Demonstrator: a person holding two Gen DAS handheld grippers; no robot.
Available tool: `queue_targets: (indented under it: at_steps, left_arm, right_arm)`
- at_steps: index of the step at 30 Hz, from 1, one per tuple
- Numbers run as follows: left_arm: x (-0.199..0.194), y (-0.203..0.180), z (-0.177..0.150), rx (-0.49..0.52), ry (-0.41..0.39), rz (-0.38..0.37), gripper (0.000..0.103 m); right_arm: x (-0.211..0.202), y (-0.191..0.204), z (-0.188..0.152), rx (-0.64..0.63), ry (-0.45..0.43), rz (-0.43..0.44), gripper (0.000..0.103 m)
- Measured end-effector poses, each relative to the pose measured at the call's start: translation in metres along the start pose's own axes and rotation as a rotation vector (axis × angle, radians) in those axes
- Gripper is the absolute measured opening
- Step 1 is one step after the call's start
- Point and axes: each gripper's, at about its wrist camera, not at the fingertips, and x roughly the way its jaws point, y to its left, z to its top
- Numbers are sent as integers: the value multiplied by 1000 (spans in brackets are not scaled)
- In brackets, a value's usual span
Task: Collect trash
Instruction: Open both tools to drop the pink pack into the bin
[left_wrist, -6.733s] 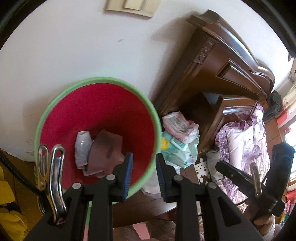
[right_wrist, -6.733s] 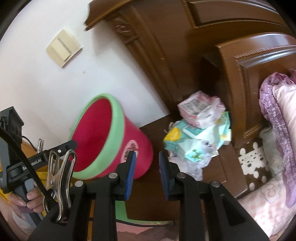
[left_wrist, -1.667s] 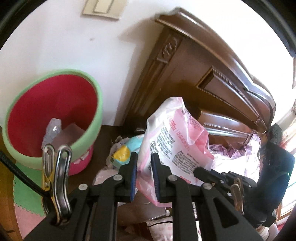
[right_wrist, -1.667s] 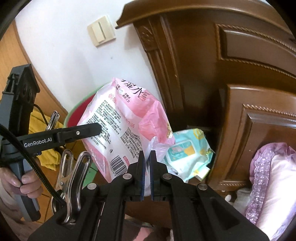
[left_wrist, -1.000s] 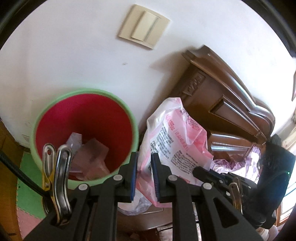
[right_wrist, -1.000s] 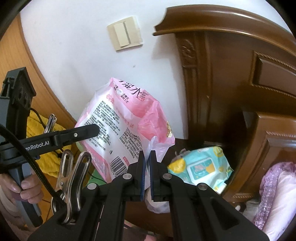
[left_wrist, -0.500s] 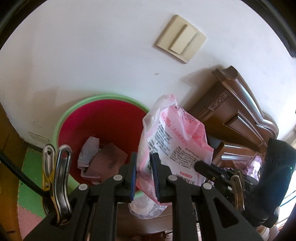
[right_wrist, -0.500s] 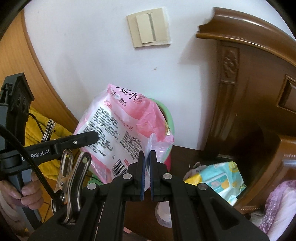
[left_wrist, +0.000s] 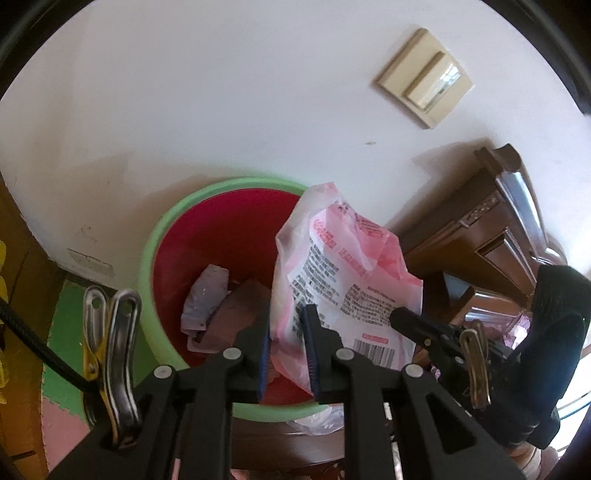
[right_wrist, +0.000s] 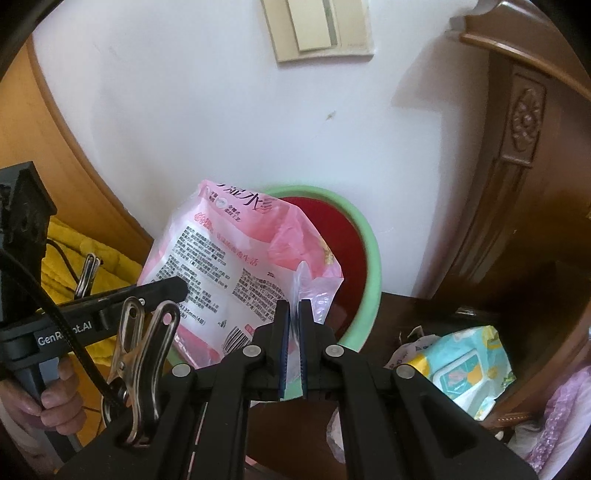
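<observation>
Pink bag (left_wrist: 343, 280) hangs over the bin (left_wrist: 155, 236), held by me at two places. My left gripper (left_wrist: 287, 354) pinches its lower edge, jaws nearly together with plastic bunched between the pads. My right gripper (right_wrist: 291, 336) is clamped tight on a thin clear flap at the bag's other corner.

From the left wrist view the bag covers the bin's right half; from the right wrist view it hides most of the mouth. Bin is red inside with a green rim and sits against the white wall. Crumpled scraps (left_wrist: 218, 306) already lie at the bottom.

Risks, as I judge them:
- The bag is wide and puffy. Released off-centre, it could catch the rim and slide down outside.
- If one gripper lets go first, the bag swings on the other and may tip the light bin.
- The right-hand flap is thin film; it could tear or slip free early.

Hard to make out:
- The bin's near rim is behind my fingers in both views.
- I cannot tell how far the bag hangs above the rim.
- A teal wipes pack (right_wrist: 465, 362) sits near the bin on the dark wood surface (right_wrist: 424, 314), partly cut off by the headboard (right_wrist: 524, 147).
- Whether more trash lies beyond it, I cannot see.
</observation>
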Motion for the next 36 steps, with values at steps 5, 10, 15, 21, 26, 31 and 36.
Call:
queue_targets:
  at_steps: [5, 10, 15, 21, 26, 31, 36]
  left_arm:
    - [12, 8, 3, -9, 35, 15, 20]
    - [15, 13, 4, -6, 55, 33, 26]
    - [15, 15, 7, 8, 61, 40, 31]
    - [15, 12, 9, 28, 66, 32, 31]
    - [14, 11, 8, 44, 71, 28, 31]
    - [8, 6, 5, 72, 64, 13, 31]
    - [9, -1, 1, 114, 82, -6, 31]
  right_arm:
    - [13, 2, 2, 10, 16, -17, 5]
    - [18, 5, 1, 26, 26, -33, 11]
    - [20, 6, 0, 36, 27, -53, 22]
    - [20, 10, 0, 45, 23, -72, 26]
    - [18, 12, -2, 62, 18, -76, 27]
    - [8, 8, -7, 102, 3, -77, 27]
    - [-8, 0, -19, 168, -18, -90, 27]
